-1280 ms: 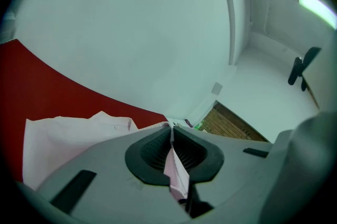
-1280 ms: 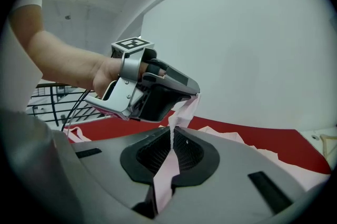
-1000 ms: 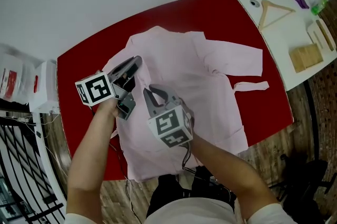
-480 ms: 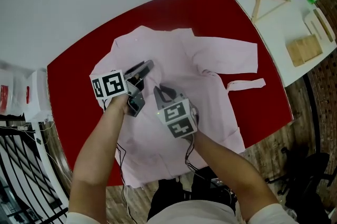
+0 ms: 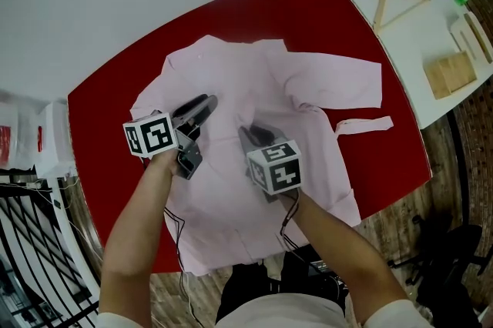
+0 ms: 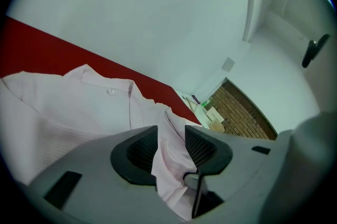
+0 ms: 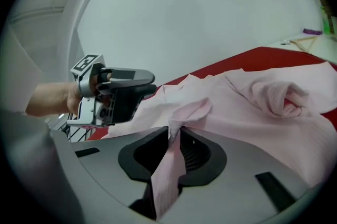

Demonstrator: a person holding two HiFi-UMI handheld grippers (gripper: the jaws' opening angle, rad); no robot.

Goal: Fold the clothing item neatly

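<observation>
"Holding the shirt (image 5: 308, 80) with both?"
"No. My right gripper (image 5: 246, 134) pinches a fold at frame centre. My left gripper (image 5: 206, 102), left of centre, has just been opening; cloth hangs loose between its parted jaws. The shirt lies spread across the red table (image 5: 104, 107)."

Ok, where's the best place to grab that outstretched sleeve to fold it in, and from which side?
Probably the cuff of the sleeve, coming in low from the head view's right. The sleeve lies flat and outstretched on the table, with the cuff's open edge facing that side.
</observation>
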